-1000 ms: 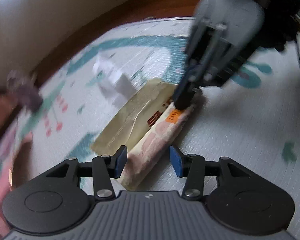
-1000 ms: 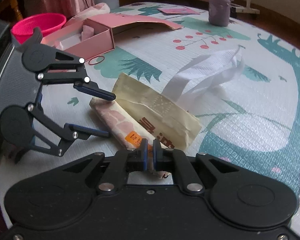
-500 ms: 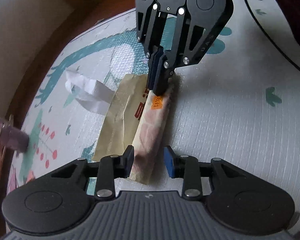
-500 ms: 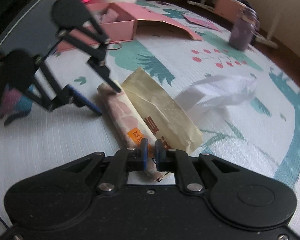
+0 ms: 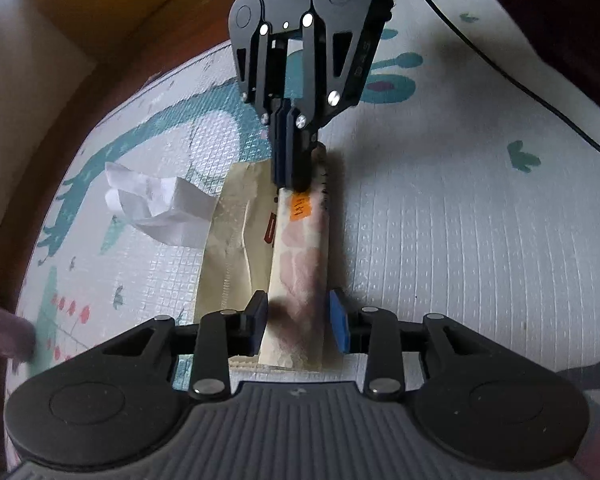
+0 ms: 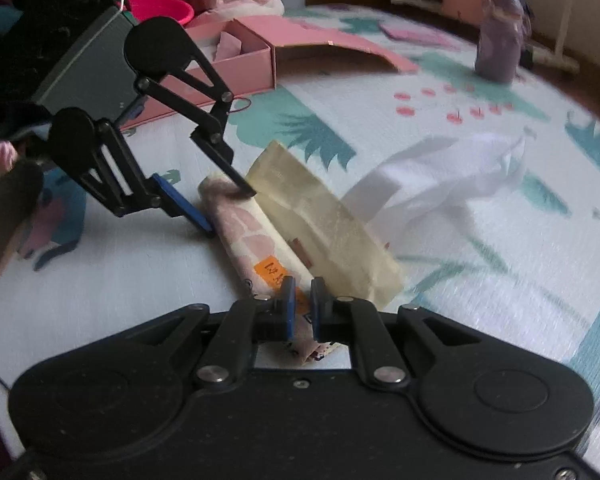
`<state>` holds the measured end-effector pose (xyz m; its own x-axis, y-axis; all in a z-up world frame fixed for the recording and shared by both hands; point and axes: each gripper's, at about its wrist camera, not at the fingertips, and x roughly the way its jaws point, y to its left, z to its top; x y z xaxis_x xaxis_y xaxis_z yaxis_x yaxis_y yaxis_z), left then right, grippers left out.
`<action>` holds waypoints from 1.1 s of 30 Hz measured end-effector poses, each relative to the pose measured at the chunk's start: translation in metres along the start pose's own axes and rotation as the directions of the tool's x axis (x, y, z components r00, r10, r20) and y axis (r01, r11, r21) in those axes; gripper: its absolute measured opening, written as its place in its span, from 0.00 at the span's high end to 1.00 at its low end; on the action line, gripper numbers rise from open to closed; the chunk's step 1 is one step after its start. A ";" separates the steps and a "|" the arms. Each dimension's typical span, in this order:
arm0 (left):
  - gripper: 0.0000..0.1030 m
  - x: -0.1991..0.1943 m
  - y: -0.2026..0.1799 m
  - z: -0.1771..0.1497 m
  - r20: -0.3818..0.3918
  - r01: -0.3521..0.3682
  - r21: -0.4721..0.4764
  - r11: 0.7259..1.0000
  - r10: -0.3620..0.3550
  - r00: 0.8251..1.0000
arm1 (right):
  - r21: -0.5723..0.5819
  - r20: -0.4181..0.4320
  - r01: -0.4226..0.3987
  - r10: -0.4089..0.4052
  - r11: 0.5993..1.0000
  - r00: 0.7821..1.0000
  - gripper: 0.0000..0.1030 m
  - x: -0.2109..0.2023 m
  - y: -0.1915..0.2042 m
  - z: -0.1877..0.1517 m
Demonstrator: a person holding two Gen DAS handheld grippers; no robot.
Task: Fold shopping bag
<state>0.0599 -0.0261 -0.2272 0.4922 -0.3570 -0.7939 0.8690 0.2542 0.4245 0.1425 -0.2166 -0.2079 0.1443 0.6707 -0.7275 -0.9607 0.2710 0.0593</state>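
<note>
The rolled pink-patterned cream fabric shopping bag (image 5: 300,276) is pinched at one end by the closed right claw (image 6: 300,312); the other end is straddled by the parted left claw (image 5: 298,320).

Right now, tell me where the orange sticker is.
The orange sticker sits on the folded bag's pink-patterned roll, at the end pinched by the right gripper, just beyond its fingertips in both views.

Bare play mat (image 5: 460,240) lies open beside the bag; pink box (image 6: 236,64) crowds beyond.
</note>
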 end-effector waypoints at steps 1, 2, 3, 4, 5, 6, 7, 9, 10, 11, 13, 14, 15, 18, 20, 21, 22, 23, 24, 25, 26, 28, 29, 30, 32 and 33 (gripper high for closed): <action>0.71 -0.003 -0.005 0.001 0.002 -0.002 -0.006 1.000 0.002 1.000 | -0.014 -0.003 0.004 -0.005 1.000 1.000 0.93 -0.001 0.003 0.000; 0.72 -0.003 -0.007 0.002 -0.004 -0.006 -0.009 1.000 0.006 1.000 | -0.025 0.000 0.011 -0.011 1.000 1.000 0.93 -0.001 0.006 -0.001; 0.74 -0.003 -0.009 0.004 -0.010 -0.011 -0.011 1.000 0.011 1.000 | -0.023 0.003 0.010 -0.010 1.000 1.000 0.93 0.000 0.006 -0.001; 0.77 -0.002 -0.011 0.006 -0.016 -0.016 -0.013 1.000 0.016 1.000 | -0.015 0.005 0.004 -0.004 1.000 1.000 0.93 0.000 0.003 -0.001; 0.78 -0.002 -0.014 0.008 -0.024 -0.027 -0.012 1.000 0.027 0.999 | -0.013 0.006 0.000 0.000 1.000 1.000 0.93 -0.001 0.002 -0.001; 0.79 -0.001 -0.016 0.009 -0.032 -0.039 -0.011 0.999 0.038 0.999 | -0.015 0.009 -0.003 0.003 1.000 1.000 0.93 -0.001 0.001 -0.001; 0.79 -0.001 -0.017 0.010 -0.034 -0.044 -0.024 0.999 0.043 0.998 | -0.018 0.011 -0.006 0.006 1.000 1.000 0.93 -0.001 0.001 -0.002; 0.79 -0.002 -0.016 0.010 -0.036 -0.046 -0.051 0.998 0.044 0.998 | -0.041 0.021 -0.004 0.005 0.999 1.000 0.93 -0.002 0.003 -0.003; 0.79 -0.004 -0.013 0.009 -0.036 -0.039 -0.067 0.997 0.037 0.999 | -0.051 0.024 -0.006 0.007 0.999 1.000 0.92 -0.003 0.003 -0.004; 0.79 -0.004 -0.012 0.008 -0.037 -0.036 -0.072 0.997 0.034 0.999 | -0.068 0.029 -0.011 0.013 0.998 0.999 0.92 -0.005 0.003 -0.005; 0.79 -0.005 -0.010 0.008 -0.040 -0.031 -0.079 0.996 0.028 0.999 | -0.108 0.041 -0.022 0.027 0.994 0.999 0.87 -0.008 0.003 -0.009; 0.79 -0.005 -0.008 0.007 -0.037 -0.026 -0.089 0.996 0.023 0.999 | -0.137 0.049 -0.023 0.030 0.990 0.998 0.81 -0.011 0.003 -0.012; 0.79 -0.005 -0.007 0.006 -0.034 -0.020 -0.101 0.995 0.017 0.999 | -0.179 0.049 -0.009 0.018 0.984 0.999 0.58 -0.012 0.005 -0.015; 0.79 -0.006 -0.005 0.004 -0.023 -0.012 -0.112 0.994 0.009 1.000 | -0.284 0.045 0.029 -0.017 0.958 0.999 0.39 -0.011 0.014 -0.018; 0.79 -0.006 -0.005 0.004 -0.022 -0.008 -0.111 0.994 0.006 1.000 | -0.341 0.054 0.046 -0.029 0.939 0.998 0.49 -0.010 0.018 -0.018; 0.79 -0.007 -0.005 0.004 -0.022 -0.006 -0.108 0.994 0.004 1.000 | -0.386 0.062 0.083 -0.064 0.919 0.996 0.67 -0.010 0.022 -0.016; 0.79 -0.007 -0.005 0.004 -0.020 -0.002 -0.107 0.994 0.000 1.000 | -0.431 0.076 0.121 -0.098 0.894 0.992 0.67 -0.011 0.026 -0.015; 0.79 -0.007 -0.004 0.003 -0.017 0.003 -0.106 0.994 -0.005 1.000 | -0.457 0.093 0.140 -0.109 0.878 0.990 0.67 -0.012 0.028 -0.014; 0.79 -0.007 -0.003 0.003 -0.015 0.008 -0.105 0.994 -0.010 1.000 | -0.476 0.109 0.149 -0.110 0.866 0.988 0.68 -0.014 0.030 -0.015; 0.79 -0.008 -0.003 0.001 -0.009 0.012 -0.105 0.994 -0.013 1.000 | -0.484 0.116 0.149 -0.106 0.862 0.988 0.68 -0.015 0.030 -0.015; 0.79 -0.008 -0.002 0.000 -0.002 0.016 -0.104 0.994 -0.016 1.000 | -0.484 0.116 0.142 -0.098 0.863 0.988 0.68 -0.015 0.028 -0.016; 0.79 -0.008 -0.001 -0.003 0.013 0.024 -0.111 0.994 -0.022 1.000 | -0.484 0.117 0.128 -0.081 0.866 0.990 0.68 -0.014 0.024 -0.018; 0.79 -0.009 -0.001 -0.004 0.018 0.026 -0.113 0.993 -0.024 1.000 | -0.484 0.117 0.121 -0.072 0.867 0.990 0.68 -0.014 0.022 -0.018; 0.79 -0.009 -0.001 -0.005 0.022 0.029 -0.116 0.993 -0.026 0.999 | -0.483 0.117 0.113 -0.064 0.868 0.991 0.68 -0.014 0.021 -0.019; 0.79 -0.009 0.001 -0.006 0.029 0.034 -0.131 0.991 -0.030 0.999 | -0.483 0.118 0.099 -0.047 0.870 0.992 0.68 -0.013 0.017 -0.021; 0.79 -0.009 0.001 -0.007 0.033 0.036 -0.139 0.990 -0.032 0.999 | -0.483 0.119 0.092 -0.039 0.871 0.992 0.68 -0.013 0.015 -0.021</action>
<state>0.0562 -0.0164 -0.2224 0.4656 -0.3940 -0.7925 0.8708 0.3639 0.3307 0.1211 -0.2359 -0.2123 0.2085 0.7368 -0.6431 -0.9378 -0.0359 -0.3452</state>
